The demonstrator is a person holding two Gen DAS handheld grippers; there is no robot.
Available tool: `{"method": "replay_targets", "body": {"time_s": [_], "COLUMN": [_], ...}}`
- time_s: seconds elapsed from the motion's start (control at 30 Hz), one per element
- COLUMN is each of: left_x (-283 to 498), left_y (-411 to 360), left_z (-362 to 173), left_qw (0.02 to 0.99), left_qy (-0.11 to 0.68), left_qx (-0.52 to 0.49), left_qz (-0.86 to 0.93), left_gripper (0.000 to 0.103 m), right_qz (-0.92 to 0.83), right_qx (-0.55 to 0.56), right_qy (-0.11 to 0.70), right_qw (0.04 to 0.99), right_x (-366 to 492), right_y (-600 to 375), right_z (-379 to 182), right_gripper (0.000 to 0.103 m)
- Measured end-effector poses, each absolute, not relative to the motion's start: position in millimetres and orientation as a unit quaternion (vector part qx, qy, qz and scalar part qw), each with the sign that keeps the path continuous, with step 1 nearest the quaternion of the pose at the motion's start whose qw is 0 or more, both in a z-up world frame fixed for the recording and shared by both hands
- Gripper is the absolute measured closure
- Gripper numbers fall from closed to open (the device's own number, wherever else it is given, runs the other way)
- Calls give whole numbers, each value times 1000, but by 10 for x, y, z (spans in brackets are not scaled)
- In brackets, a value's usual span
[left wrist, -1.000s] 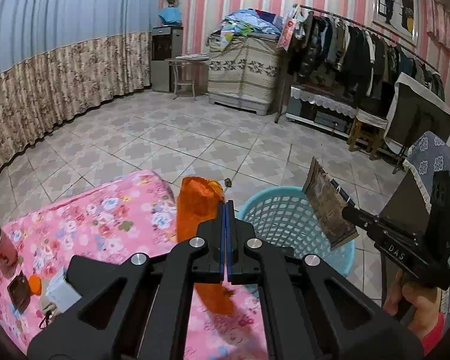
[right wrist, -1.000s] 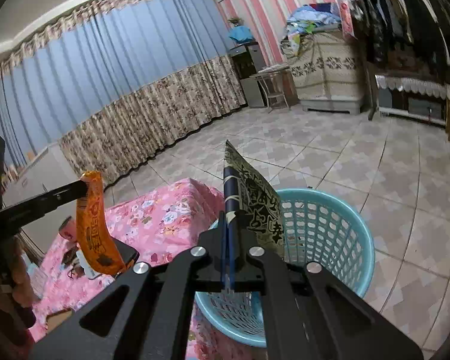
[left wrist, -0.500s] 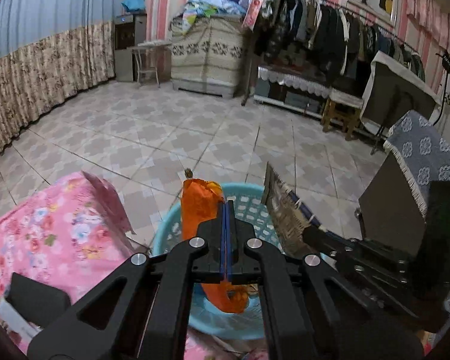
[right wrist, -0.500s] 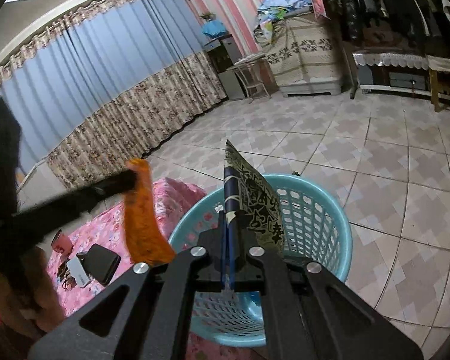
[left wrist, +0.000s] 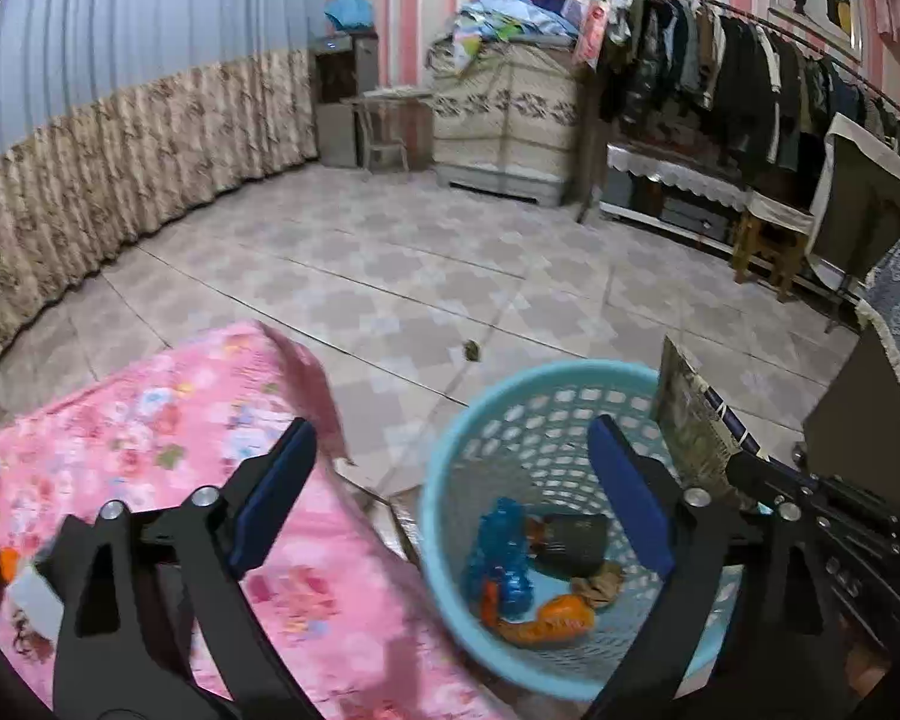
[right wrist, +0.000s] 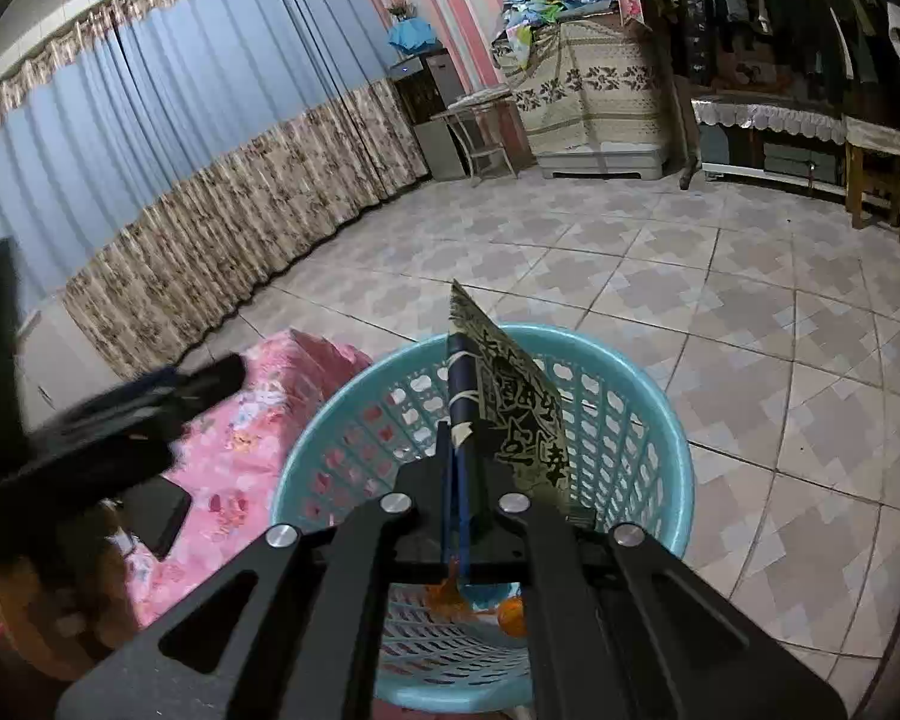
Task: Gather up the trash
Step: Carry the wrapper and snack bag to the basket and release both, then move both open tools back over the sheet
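My left gripper (left wrist: 450, 429) hangs over the near rim of the turquoise basket (left wrist: 444, 480), its jaws opening with nothing between them. The orange wrapper (left wrist: 546, 624) lies at the bottom of the basket beside crumpled blue plastic (left wrist: 501, 558) and a dark can (left wrist: 570, 543). My right gripper (right wrist: 457, 438) is shut on a dark patterned wrapper (right wrist: 522, 414) and holds it upright above the basket (right wrist: 660, 396). From the left wrist view that wrapper (left wrist: 690, 420) stands at the basket's right rim. The left gripper (right wrist: 210, 372) shows blurred at the left of the right wrist view.
The basket stands against a table with a pink floral cloth (left wrist: 150, 420); a black phone (right wrist: 156, 513) lies on the cloth. Tiled floor stretches behind, with a small scrap (left wrist: 470, 350) on it. A clothes rack (left wrist: 720, 72) and a wooden stool (left wrist: 768, 246) line the far right.
The left gripper has gone from shut on the orange wrapper to open, and the wrapper now lies in the basket. Both grippers sank toward the basket; the right still grips its wrapper.
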State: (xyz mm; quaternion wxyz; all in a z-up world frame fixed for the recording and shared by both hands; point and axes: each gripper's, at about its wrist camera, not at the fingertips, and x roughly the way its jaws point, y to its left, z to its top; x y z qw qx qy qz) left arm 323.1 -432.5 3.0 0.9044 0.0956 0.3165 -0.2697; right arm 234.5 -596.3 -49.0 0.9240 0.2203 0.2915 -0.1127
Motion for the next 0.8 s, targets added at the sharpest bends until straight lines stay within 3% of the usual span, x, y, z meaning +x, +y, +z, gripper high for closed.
{"method": "replay_targets", "body": {"time_s": [0.1, 0.47, 0.5, 0.53, 0.57, 0.8], "left_x": [3182, 3139, 3146, 3149, 3154, 3164], "left_y": [-4156, -3474, -3396, -3348, -3294, -2963], "left_z": [125, 341, 353, 361, 371, 385], "left_qw": [914, 929, 930, 931, 932, 936], "left_qy": [306, 296, 297, 297, 296, 296], "left_qx": [93, 77, 76, 75, 75, 69], "left_qz": [-250, -209, -204, -200, -196, -176], "left_gripper": [5, 5, 5, 5, 5, 5], "right_qz": [-127, -156, -155, -155, -157, -198], "right_qx": [202, 160, 162, 164, 165, 134], "right_qy": [303, 362, 369, 372, 372, 403], "right_qw": [923, 905, 902, 900, 900, 883], "right_x": [2444, 2681, 2699, 2712, 2715, 2768], "right_y": [-5896, -5689, -5678, -5674, -5664, -5584], "right_z": [-517, -653, -678, -692, -711, -750], "right_gripper": [98, 94, 75, 41, 31, 22]}}
